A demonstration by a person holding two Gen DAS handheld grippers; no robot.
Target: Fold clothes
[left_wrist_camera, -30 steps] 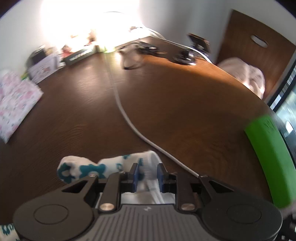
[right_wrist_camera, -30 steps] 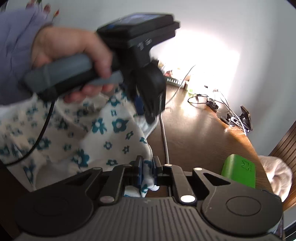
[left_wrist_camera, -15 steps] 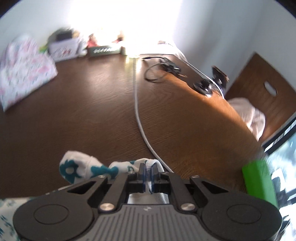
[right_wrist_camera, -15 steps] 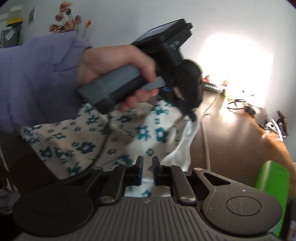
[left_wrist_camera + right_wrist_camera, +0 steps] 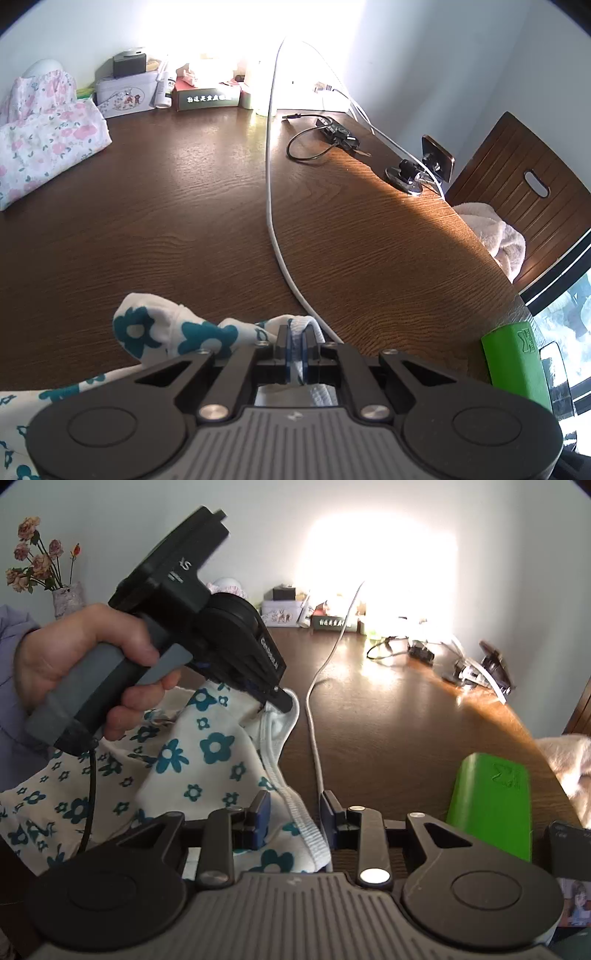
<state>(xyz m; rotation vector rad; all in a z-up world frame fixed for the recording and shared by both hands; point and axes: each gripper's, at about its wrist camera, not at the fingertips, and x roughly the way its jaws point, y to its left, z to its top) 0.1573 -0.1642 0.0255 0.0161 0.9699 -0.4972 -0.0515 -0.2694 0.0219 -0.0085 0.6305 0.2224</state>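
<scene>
A white garment with teal flowers (image 5: pixel 192 760) hangs at the near edge of the brown table (image 5: pixel 184 221). My left gripper (image 5: pixel 294 341) is shut on its ribbed white hem, with a bunched fold (image 5: pixel 155 328) poking out to the left. In the right wrist view the left gripper (image 5: pixel 275 696), held by a hand (image 5: pixel 85 672), pinches the cloth's upper edge. My right gripper (image 5: pixel 295 808) stands open, its blue pads either side of the ribbed hem (image 5: pixel 306 827) without pinching it.
A white cable (image 5: pixel 271 206) runs down the table's middle. A folded pink floral garment (image 5: pixel 44 147) lies far left, boxes (image 5: pixel 207 98) at the back, a black cable and phone stand (image 5: pixel 417 173) far right. A green block (image 5: pixel 513 365) sits near right, beside a chair with a towel (image 5: pixel 495 236).
My right gripper has opened and let go of the floral cloth. My left gripper has closed fully on the hem and swung to face the table's back.
</scene>
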